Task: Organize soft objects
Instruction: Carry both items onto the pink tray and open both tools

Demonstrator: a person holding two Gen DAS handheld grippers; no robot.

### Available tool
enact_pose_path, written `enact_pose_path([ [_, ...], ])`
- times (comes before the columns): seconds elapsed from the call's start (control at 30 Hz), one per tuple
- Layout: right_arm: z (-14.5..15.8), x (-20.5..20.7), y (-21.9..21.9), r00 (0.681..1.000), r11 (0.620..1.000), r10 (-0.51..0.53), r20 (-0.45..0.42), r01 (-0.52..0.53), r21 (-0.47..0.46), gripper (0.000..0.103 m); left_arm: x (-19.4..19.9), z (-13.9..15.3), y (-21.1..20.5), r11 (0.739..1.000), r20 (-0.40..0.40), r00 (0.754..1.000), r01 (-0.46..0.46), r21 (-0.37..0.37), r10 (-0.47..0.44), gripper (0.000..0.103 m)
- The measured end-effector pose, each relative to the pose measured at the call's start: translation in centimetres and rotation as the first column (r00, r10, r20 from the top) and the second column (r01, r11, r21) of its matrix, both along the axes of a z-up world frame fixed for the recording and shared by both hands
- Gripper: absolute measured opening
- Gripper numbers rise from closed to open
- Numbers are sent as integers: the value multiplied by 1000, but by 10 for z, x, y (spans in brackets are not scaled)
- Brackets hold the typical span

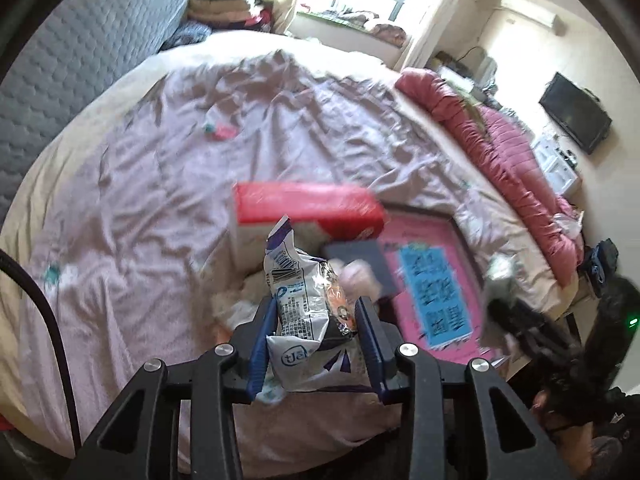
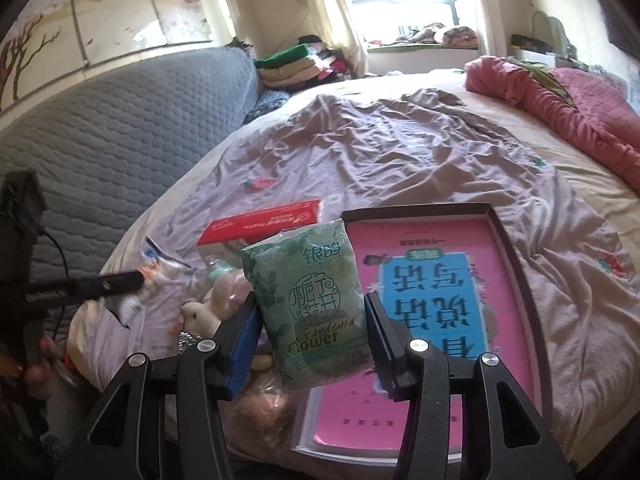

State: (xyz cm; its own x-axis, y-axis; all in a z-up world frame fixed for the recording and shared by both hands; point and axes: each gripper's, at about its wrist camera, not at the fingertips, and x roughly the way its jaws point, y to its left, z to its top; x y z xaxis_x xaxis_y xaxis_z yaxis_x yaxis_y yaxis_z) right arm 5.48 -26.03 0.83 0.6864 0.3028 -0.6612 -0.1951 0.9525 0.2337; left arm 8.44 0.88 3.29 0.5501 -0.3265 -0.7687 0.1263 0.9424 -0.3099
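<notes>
Blue-padded fingers of the left gripper (image 1: 316, 344) pinch a crinkled white plastic snack bag (image 1: 304, 312), lifted above the rumpled lilac bedsheet (image 1: 160, 184). Right gripper (image 2: 312, 344) fingers squeeze a soft green tissue pack (image 2: 308, 300) printed with "Gardenia Flower", held over the bed just beside a pink book (image 2: 432, 300) in a dark shallow box. Small plush toys (image 2: 208, 312) lie near a red carton (image 2: 260, 220).

Rumpled lilac sheet (image 2: 400, 152), pink quilt (image 2: 568, 96), grey headboard (image 2: 120, 120), wall television (image 1: 576, 116)
</notes>
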Motion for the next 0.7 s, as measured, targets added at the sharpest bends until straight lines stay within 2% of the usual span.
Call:
enact_pose_path([
  [0.13,-3,-4,-24,998,998,-59,-17,59,-3,52,4,13,-28,999,29,999,46,-13,-46,40],
  [0.3,-15,-6,-56,989,991,-132,-72,132,-10,52,8,8,-76,991,24,991,131,-21,-130,40],
  [0.53,-40,-6,-90,966,980,-200,-162,195,-50,52,10,-29,-145,969,-26,968,248,-8,-248,40],
  [0.7,-60,-4,-102,951,976,-217,-219,212,-49,52,6,-56,-173,954,-78,951,301,17,-299,40],
])
